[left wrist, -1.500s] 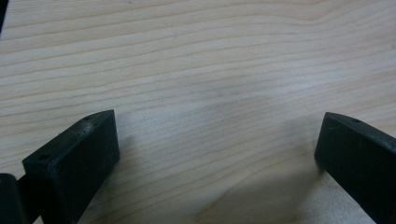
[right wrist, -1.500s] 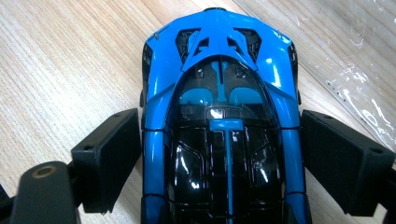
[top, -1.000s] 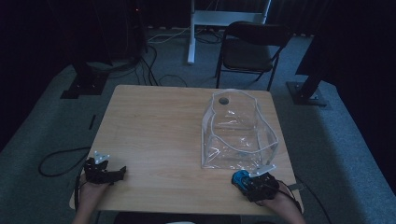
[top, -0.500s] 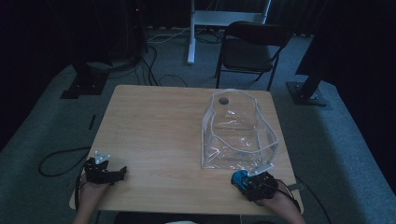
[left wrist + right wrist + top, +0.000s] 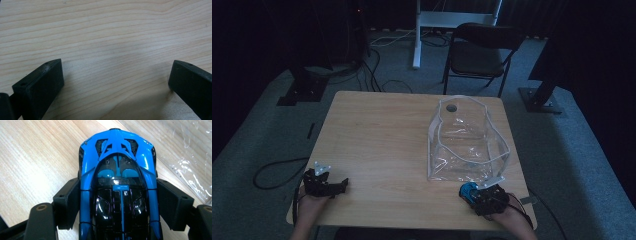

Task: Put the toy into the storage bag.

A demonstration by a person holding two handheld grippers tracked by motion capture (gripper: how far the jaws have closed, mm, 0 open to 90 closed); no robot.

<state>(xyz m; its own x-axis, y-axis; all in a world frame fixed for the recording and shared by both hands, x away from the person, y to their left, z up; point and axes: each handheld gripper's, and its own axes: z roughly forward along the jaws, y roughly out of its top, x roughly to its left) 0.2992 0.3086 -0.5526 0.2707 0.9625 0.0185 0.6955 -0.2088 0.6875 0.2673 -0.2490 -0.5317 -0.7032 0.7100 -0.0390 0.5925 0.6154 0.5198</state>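
The high view is underexposed and grainy: the floor and background are lost in near-black, and only the tabletop (image 5: 382,145) is lit, dimly and from above. Faint glints are caught on the clear plastic bag (image 5: 464,145). Both gripper views are far brighter. In the left gripper view, wood grain is rendered sharply and a soft shadow is cast between the jaws. In the right gripper view, glare is seen on the blue toy car (image 5: 117,185), with mild softness toward the bottom edge.

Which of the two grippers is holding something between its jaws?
The right gripper: its jaws clamp both sides of a blue toy car. The left gripper stands open over bare table.
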